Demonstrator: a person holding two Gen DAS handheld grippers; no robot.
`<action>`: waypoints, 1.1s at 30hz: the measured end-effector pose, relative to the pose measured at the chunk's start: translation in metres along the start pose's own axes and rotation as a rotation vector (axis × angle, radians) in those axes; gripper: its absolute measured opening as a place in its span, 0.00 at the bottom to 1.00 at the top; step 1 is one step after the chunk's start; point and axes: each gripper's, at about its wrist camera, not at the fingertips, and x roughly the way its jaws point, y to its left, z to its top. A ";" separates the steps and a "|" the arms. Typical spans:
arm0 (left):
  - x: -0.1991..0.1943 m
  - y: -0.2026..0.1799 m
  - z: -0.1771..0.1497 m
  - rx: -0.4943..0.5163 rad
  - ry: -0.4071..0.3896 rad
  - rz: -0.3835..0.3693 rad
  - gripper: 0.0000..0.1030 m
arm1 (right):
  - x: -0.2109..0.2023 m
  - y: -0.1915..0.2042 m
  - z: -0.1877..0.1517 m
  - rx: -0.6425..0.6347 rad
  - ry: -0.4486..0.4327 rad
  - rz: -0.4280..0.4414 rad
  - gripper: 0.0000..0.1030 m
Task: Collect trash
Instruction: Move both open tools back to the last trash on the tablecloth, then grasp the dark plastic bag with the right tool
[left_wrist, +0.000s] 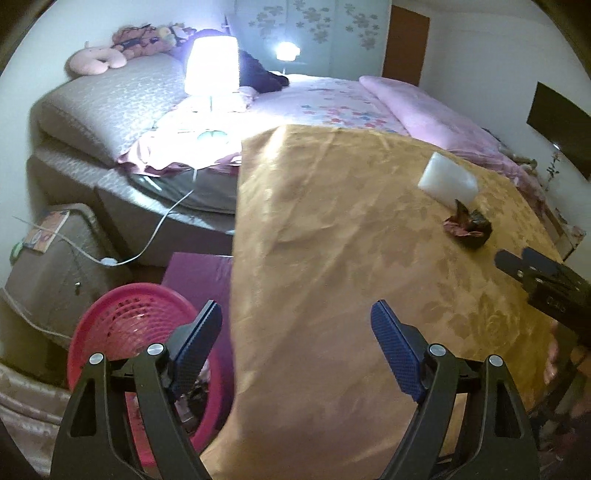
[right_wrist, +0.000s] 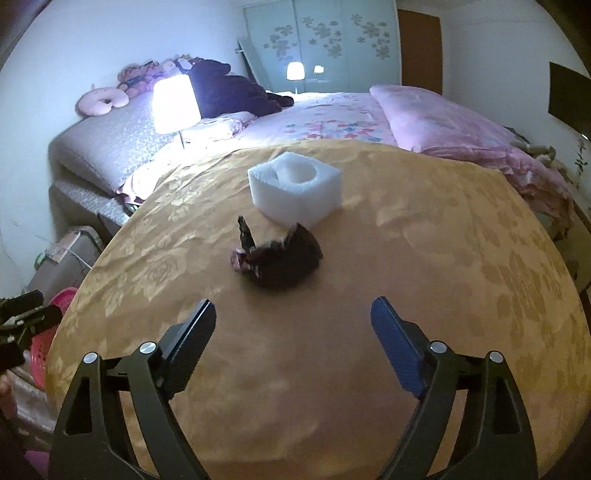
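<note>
**Two scraps left on the gold cloth**

On the table's gold floral tablecloth (right_wrist: 406, 266), a crumpled dark wrapper (right_wrist: 280, 258) lies at twelve o'clock from the right gripper (right_wrist: 293, 325), whose jaws stand wide with nothing between them. Just beyond the wrapper, at twelve again, sits a white foam block (right_wrist: 295, 188) with a round hollow in its top. The left gripper (left_wrist: 295, 332) hangs over the table's edge, jaws wide and empty too. At its eight o'clock, down on the floor, stands a pink basket (left_wrist: 125, 314). The wrapper and the foam lie at its two o'clock, well apart from it.
</note>
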 end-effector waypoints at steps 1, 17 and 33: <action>0.002 -0.003 0.001 0.003 -0.001 -0.005 0.77 | 0.003 0.002 0.004 -0.007 0.006 0.001 0.84; 0.006 -0.003 0.004 -0.006 -0.043 -0.019 0.77 | 0.054 0.021 0.043 -0.120 0.069 -0.027 0.87; 0.036 -0.033 0.047 0.045 -0.027 -0.077 0.77 | 0.045 0.002 0.029 -0.069 0.091 0.020 0.51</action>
